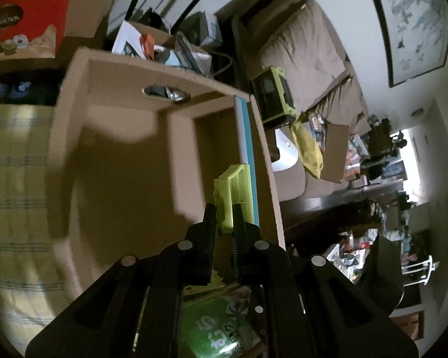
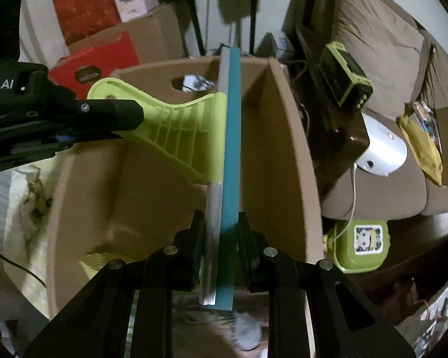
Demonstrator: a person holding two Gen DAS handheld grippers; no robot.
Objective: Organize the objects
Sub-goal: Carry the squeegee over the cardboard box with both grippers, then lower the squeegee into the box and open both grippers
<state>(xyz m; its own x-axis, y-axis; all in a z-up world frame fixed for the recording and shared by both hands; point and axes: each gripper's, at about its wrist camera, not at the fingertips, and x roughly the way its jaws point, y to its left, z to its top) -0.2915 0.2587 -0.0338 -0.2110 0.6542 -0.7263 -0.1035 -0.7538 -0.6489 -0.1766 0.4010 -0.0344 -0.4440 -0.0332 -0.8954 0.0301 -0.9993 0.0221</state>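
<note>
Squeegee (image 2: 230,137) between both tongs (image 1: 225,217) (image 2: 219,232)

This is a home living room. A brown sofa (image 2: 382,68) stands by the wall, a framed picture (image 1: 415,21) hangs above, and cardboard boxes (image 2: 152,29) are piled around.

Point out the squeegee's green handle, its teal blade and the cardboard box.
green handle (image 2: 179,125), right wrist view, on the ribbed flare of the handle.
teal blade (image 2: 230,149), right wrist view, midway along the teal strip.
cardboard box (image 1: 128,155), left wrist view, on its bare inner wall.
</note>
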